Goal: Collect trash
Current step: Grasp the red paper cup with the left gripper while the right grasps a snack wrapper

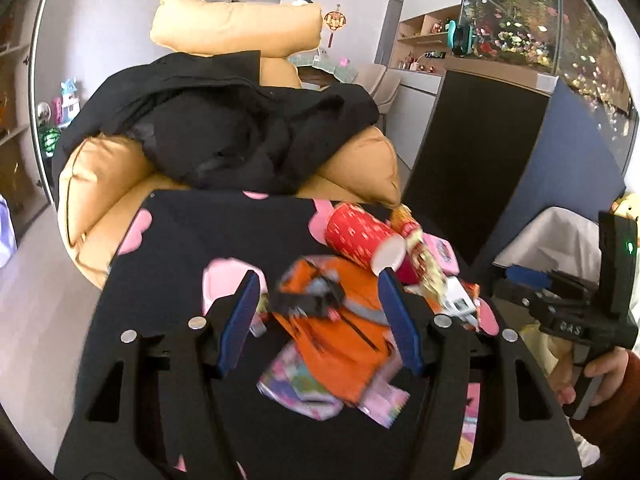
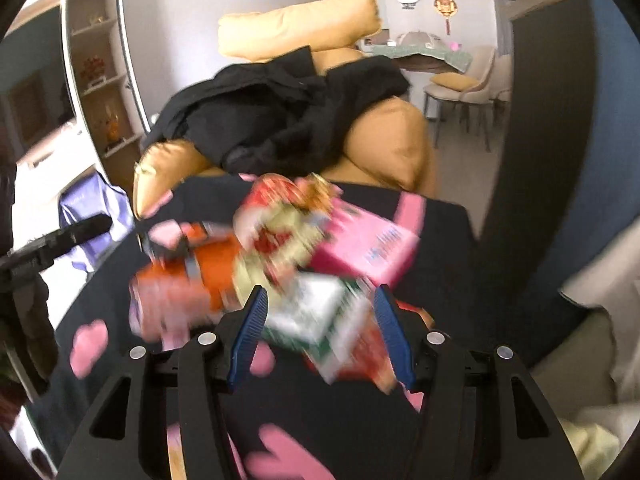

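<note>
A heap of trash lies on a black cloth with pink hearts (image 1: 192, 236): an orange wrapper (image 1: 348, 332), a red paper cup (image 1: 360, 236) on its side, a pink box (image 2: 368, 244) and a white-and-green carton (image 2: 308, 316). My left gripper (image 1: 318, 300) hovers open over the orange wrapper, its blue pads on either side and clear of it. My right gripper (image 2: 320, 308) is open above the carton, which sits blurred between the pads without being pressed. The orange wrapper (image 2: 216, 272) also shows in the right wrist view.
A tan armchair (image 1: 100, 184) with a black jacket (image 1: 240, 132) stands just behind the cloth. A dark cabinet (image 1: 480, 140) with a fish tank (image 1: 540, 20) is to the right. A pale bin (image 1: 556, 236) stands at the right, near the hand (image 1: 604, 368) holding the other gripper.
</note>
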### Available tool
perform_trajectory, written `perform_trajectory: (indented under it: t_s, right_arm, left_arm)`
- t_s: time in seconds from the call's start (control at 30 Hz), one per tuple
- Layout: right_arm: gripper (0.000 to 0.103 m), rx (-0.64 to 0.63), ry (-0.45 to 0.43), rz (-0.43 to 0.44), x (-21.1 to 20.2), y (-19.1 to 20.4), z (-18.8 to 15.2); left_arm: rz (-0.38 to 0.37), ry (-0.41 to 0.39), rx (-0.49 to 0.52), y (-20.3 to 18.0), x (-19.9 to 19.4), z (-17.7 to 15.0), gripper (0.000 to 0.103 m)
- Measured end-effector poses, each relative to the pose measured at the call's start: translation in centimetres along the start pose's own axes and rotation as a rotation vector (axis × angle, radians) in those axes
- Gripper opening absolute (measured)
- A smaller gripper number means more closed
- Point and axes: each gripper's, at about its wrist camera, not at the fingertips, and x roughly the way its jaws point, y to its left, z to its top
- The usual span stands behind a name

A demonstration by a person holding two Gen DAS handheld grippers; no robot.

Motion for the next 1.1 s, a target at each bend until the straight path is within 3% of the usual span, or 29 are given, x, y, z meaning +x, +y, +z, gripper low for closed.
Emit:
perform_trajectory:
  t_s: [0.23, 0.43, 0.5, 0.6, 0.8, 0.93, 1.1]
  right_arm:
    - [0.053, 0.063, 0.051, -0.026, 7.1, 1.2, 4.4]
    - [0.048, 0.024, 0.179, 0.019, 10.0, 1.1, 3.1]
    - [0.031, -0.011, 0.168, 0.004, 9.5, 1.4, 2.6]
    - [0.027, -0.013, 0.125, 0.022, 7.4, 1.2, 2.7]
    - [0.026, 0.015, 0.024, -0.017, 2.9, -0.8, 3.8]
    - [0.026, 0.050, -0.015, -0.104, 1.4, -3.2, 2.9]
    - [0.026, 0.122, -0.029, -0.117, 0.5, -5.6, 1.3]
  left_arm:
    - [-0.030, 0.040, -0.060, 2.3, 0.8, -0.2, 0.058]
    - [-0.056, 0.066, -0.081, 3.9, 1.2, -0.4, 0.059]
    - [-0.065, 0.079, -0.091, 4.0, 1.9, 0.1, 0.059]
    - [-0.083, 0.084, -0.093, 3.4, 2.6, 1.1, 0.059]
    - [-0.156, 0.153, -0.101, 0.0, 6.5, 4.6, 0.063]
    - [-0.132, 0.214, -0.110, -2.5, 10.7, 6.6, 0.063]
    - [-0.053, 0.288, -0.162, -4.1, 15.2, 7.3, 0.063]
